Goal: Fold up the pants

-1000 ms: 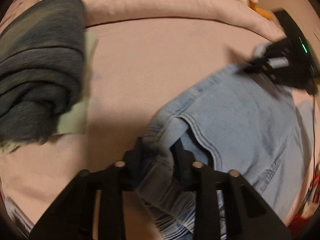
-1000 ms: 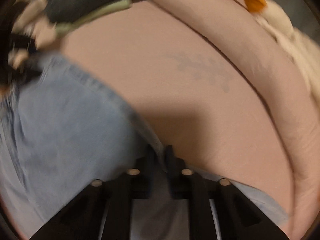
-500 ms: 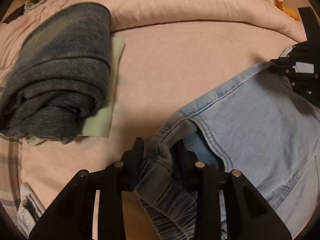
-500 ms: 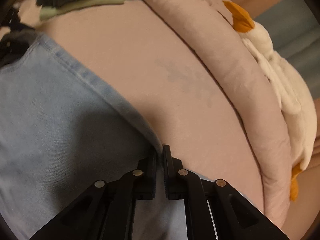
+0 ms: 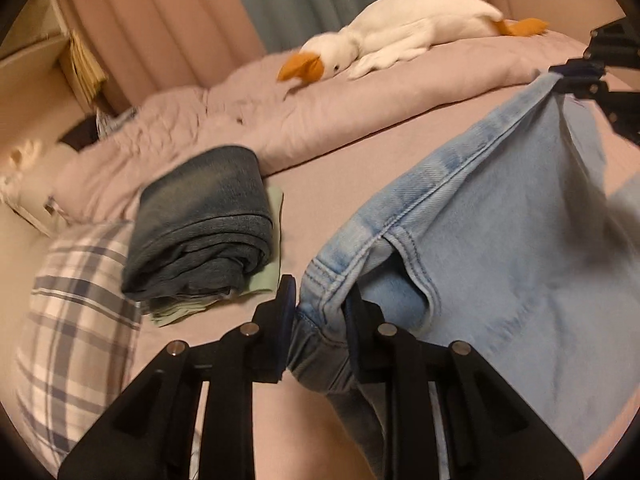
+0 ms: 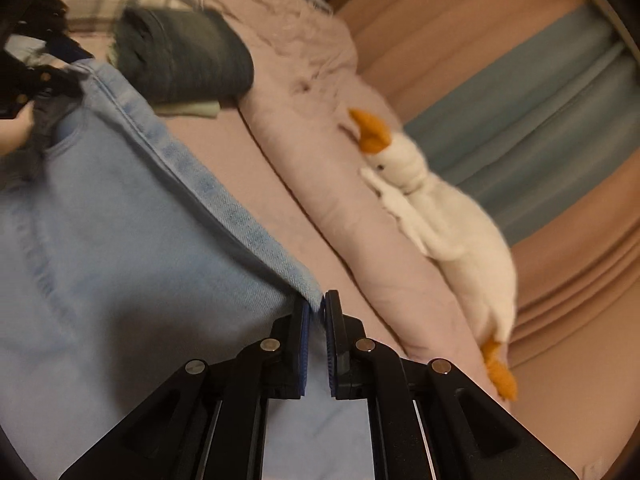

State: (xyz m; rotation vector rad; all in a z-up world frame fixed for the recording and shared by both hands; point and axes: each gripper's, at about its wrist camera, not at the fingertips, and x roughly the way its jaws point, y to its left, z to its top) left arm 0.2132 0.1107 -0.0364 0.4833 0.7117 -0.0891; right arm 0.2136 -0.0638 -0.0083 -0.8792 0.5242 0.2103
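Since the earlier frames both grippers have risen with the light blue pants (image 5: 500, 240), whose waist edge now hangs stretched between them above the bed sheet (image 5: 340, 168) instead of lying flat on it; the curtains (image 5: 168, 16) and the whole plush goose (image 5: 404, 32) have come into sight.

In the left wrist view, the left gripper (image 5: 320, 308) is clamped on a thick bunch of the pants at the waistband corner beside a pocket opening, its jaws closing tight on the denim. The taut band runs from there up and right to the right gripper (image 5: 576, 76), which is seen here from outside at the far corner. Left of the pants, a folded dark denim garment (image 5: 200, 232) rests on a pale green cloth (image 5: 264, 280). Left of that stack lies a plaid pillow (image 5: 76, 312). Beyond the pants, the goose lies on the rolled pink quilt (image 5: 320, 120). Only this view shows the pocket opening and the bunched fabric hanging under the jaws.

In the right wrist view, the right gripper (image 6: 316, 308) pinches the thin far corner of the waistband, its blue pads nearly together. The pants (image 6: 100, 248) spread left and down from there to the left gripper (image 6: 36, 80), small and blurred at the upper left. The dark stack (image 6: 184, 60) sits beyond the pants' band. Right of the pants, the goose (image 6: 440, 220) stretches along the quilt (image 6: 360, 232). Only here do its orange feet, the blue pads and the blue curtain panel (image 6: 540, 120) show plainly.
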